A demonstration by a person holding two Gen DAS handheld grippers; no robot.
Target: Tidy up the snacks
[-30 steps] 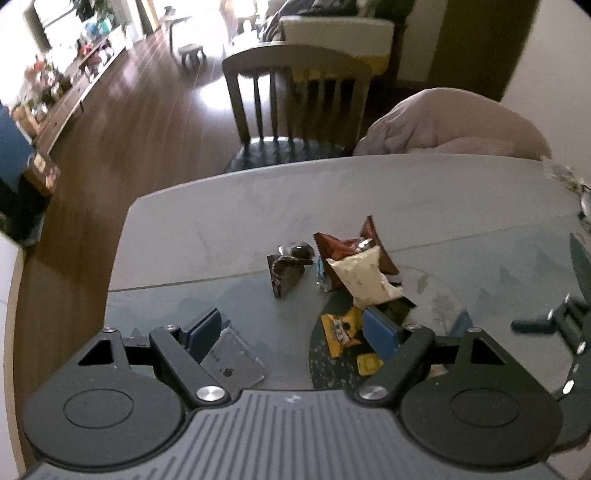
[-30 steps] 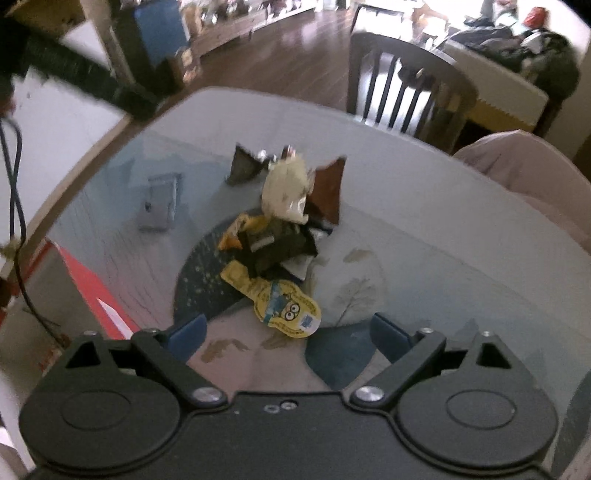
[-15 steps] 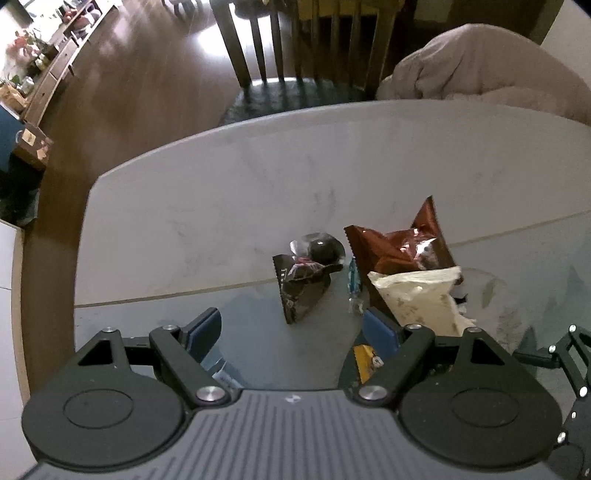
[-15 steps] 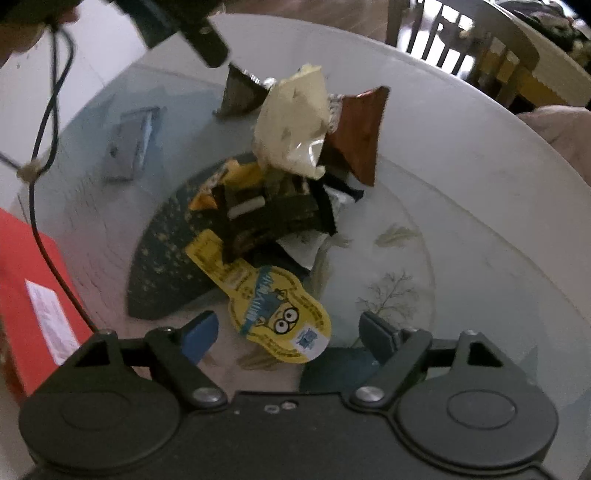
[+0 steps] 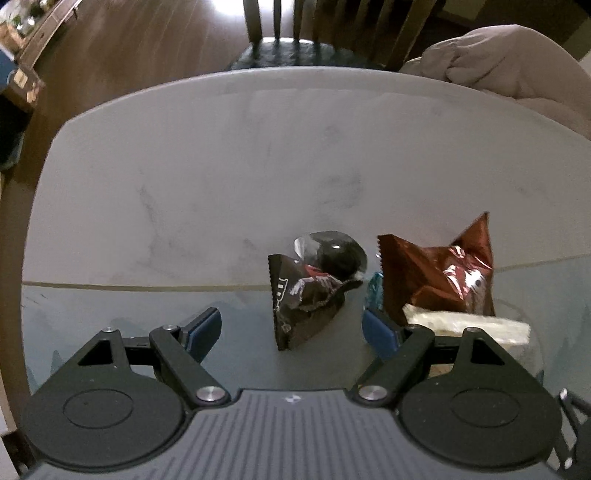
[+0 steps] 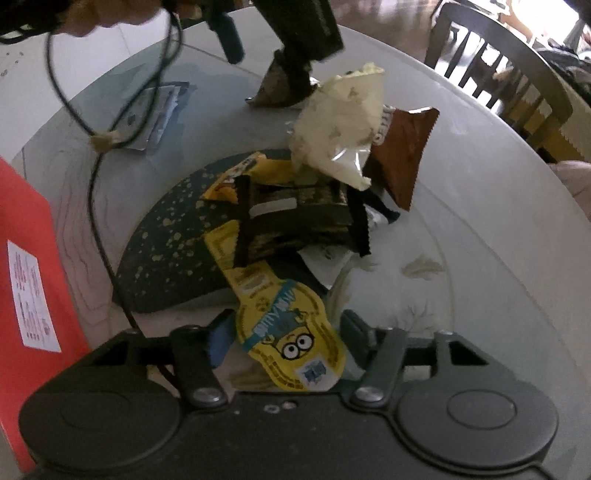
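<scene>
Right gripper [image 6: 286, 338] is closing with the yellow pouch [image 6: 291, 343] between its jaws; whether the pads press on it yet cannot be told, so it does not count as gripped. The pouch lies at the near edge of the snack pile on the surface [image 6: 480, 206], its neck running back under the dark bar [image 6: 299, 218]. In my judgement the grip should settle squarely across the pouch's round body, and the lift should draw it toward the camera and clear of the bar, or the bar and the white bag [image 6: 340, 125] leaning above may be dragged along. Left gripper [image 5: 291, 328] stands wide open, pointing down, with the dark packet [image 5: 306, 299] lying between and just beyond its fingertips, not touched. Just beside its right fingertip sit the brown bag [image 5: 439, 277] and a small teal wrapper [image 5: 373, 291]; closing there risks catching the wrapper, so I would judge a slight shift toward the packet advisable. A cable [image 6: 92, 177] hangs across the right wrist view, near a red box [image 6: 26, 280] at the left edge. A flat sachet [image 6: 155, 114] lies apart from the pile. A chair [image 5: 310, 33] stands beyond the surface.
</scene>
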